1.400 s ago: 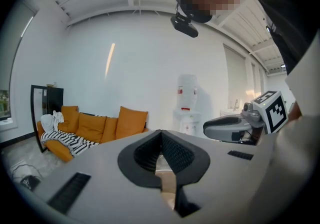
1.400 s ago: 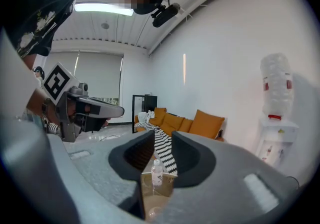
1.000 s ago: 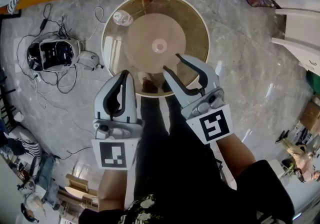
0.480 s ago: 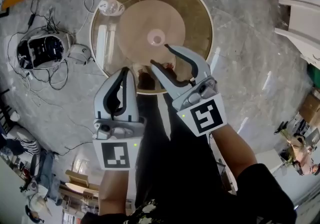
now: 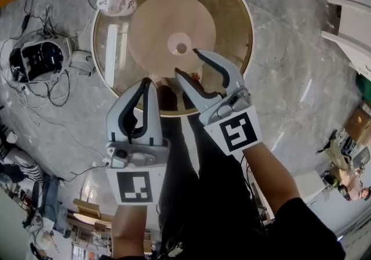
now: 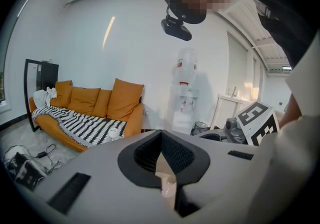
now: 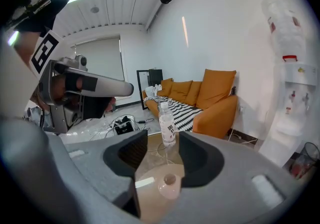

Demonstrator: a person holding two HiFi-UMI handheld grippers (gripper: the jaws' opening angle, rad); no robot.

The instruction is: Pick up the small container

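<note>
The small container (image 5: 180, 44) is a pale round cup near the middle of the round glass table (image 5: 232, 9). My right gripper (image 5: 186, 61) hangs just short of it, open. Its jaws have just been opening, and nothing is between them. In the right gripper view the container (image 7: 169, 183) shows low in the gap of the right gripper (image 7: 162, 155), on the tabletop ahead. My left gripper (image 5: 145, 82) is over the table's near edge, its tips together. In the left gripper view the container (image 6: 168, 188) peeks below the shut left gripper (image 6: 161, 140).
A clear water bottle (image 5: 113, 2) stands at the table's far left rim, also seen as the bottle (image 7: 167, 124). A device with tangled cables (image 5: 40, 58) lies on the floor at left. White furniture (image 5: 353, 26) is at right. An orange sofa (image 6: 95, 108) stands beyond.
Both grippers have sunk toward the table. The right gripper's jaws have spread wider and its tips have come closer to the small container. The left gripper stays shut.
</note>
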